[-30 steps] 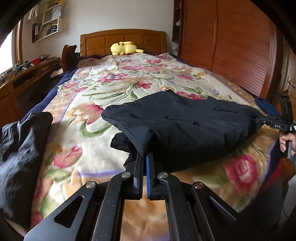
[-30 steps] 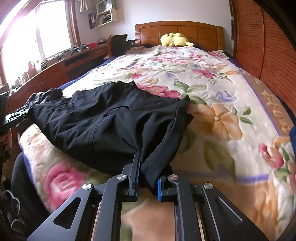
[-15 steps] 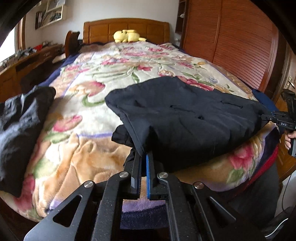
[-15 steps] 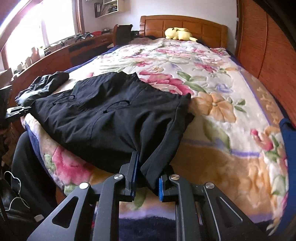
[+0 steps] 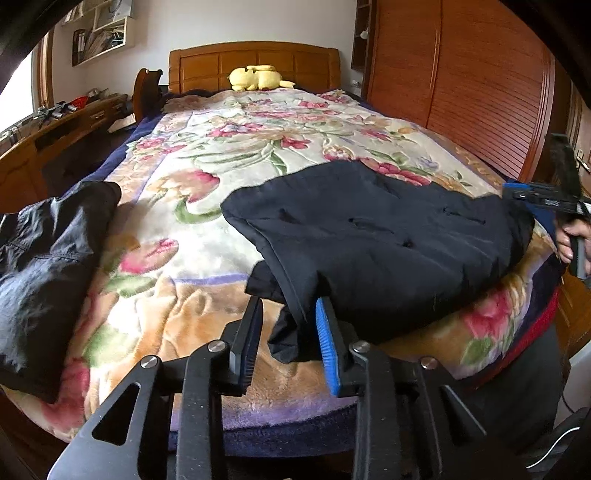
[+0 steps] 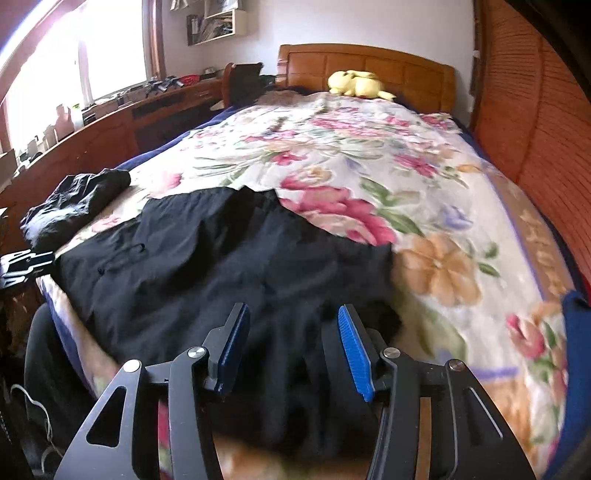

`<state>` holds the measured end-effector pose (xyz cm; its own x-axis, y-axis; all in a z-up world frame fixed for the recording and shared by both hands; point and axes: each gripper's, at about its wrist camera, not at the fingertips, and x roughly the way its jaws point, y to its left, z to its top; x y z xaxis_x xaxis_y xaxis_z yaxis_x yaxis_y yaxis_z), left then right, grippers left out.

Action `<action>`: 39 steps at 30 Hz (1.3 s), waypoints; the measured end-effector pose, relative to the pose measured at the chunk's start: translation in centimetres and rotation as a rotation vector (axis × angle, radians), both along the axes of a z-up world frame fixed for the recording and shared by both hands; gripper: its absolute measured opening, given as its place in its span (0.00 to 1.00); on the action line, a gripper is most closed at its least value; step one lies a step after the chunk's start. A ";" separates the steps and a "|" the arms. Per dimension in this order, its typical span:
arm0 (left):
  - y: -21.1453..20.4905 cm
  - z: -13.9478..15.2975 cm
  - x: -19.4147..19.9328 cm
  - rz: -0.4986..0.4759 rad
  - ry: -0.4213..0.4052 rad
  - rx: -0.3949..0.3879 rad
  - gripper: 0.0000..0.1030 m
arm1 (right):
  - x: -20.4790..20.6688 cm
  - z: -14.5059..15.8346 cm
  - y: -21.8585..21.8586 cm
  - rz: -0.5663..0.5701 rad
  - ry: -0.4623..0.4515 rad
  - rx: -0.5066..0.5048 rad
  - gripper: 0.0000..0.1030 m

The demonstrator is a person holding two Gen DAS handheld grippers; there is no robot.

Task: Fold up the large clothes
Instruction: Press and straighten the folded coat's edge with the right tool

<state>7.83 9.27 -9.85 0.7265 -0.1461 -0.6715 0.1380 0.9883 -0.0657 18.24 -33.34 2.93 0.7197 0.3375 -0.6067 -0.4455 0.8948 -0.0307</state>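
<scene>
Letting go is where I judge this fold to be: the black garment [image 5: 384, 240] lies folded over on itself along the foot edge of the bed [image 5: 207, 373], and both tools have just been spreading their jaws. My left hand-held gripper [image 5: 288, 343] stands parted, with a hanging corner of the cloth between the pads but not pinched by them. My right hand-held gripper [image 6: 291, 350] is parted wider, jaws just above the near hem at the garment's other end, and I see no pad pressing on the fabric, though that view is blurred. So one fold looks laid down and released. What is left, as I read it, is at least one more fold to make it compact, since a loose flap sticks out from under the left end. A second dark garment [image 5: 48, 266] sits crumpled at the bed's near left corner and looks untouched.

The bed carries a plush floral blanket [image 5: 229, 155], soft and slightly grippy, so cloth should stay where it is dropped. A yellow plush toy [image 5: 258, 77] rests by the wooden headboard [image 5: 255, 59]. A slatted wooden wardrobe [image 5: 461, 85] runs along the right side, a cluttered wooden desk [image 6: 122, 122] under a bright window [image 6: 59, 62] along the left, and wall shelves [image 5: 99, 33] hang above it.
</scene>
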 end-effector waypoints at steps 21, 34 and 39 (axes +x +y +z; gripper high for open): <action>-1.5 1.3 2.7 -0.049 -0.036 -0.006 0.33 | 17.1 -6.9 17.2 0.170 0.233 -0.178 0.45; -5.1 0.7 5.0 -0.125 -0.028 -0.022 0.33 | 22.1 -6.6 15.3 0.072 0.190 -0.032 0.40; -6.1 0.2 5.4 -0.146 -0.014 -0.027 0.33 | 22.5 -5.0 8.4 -0.076 0.153 -0.076 0.47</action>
<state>13.27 3.13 -9.61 0.7056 -0.2687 -0.6557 0.2810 0.9556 -0.0891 40.72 -24.91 -2.04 0.6384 0.2352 -0.7329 -0.3816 0.9236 -0.0360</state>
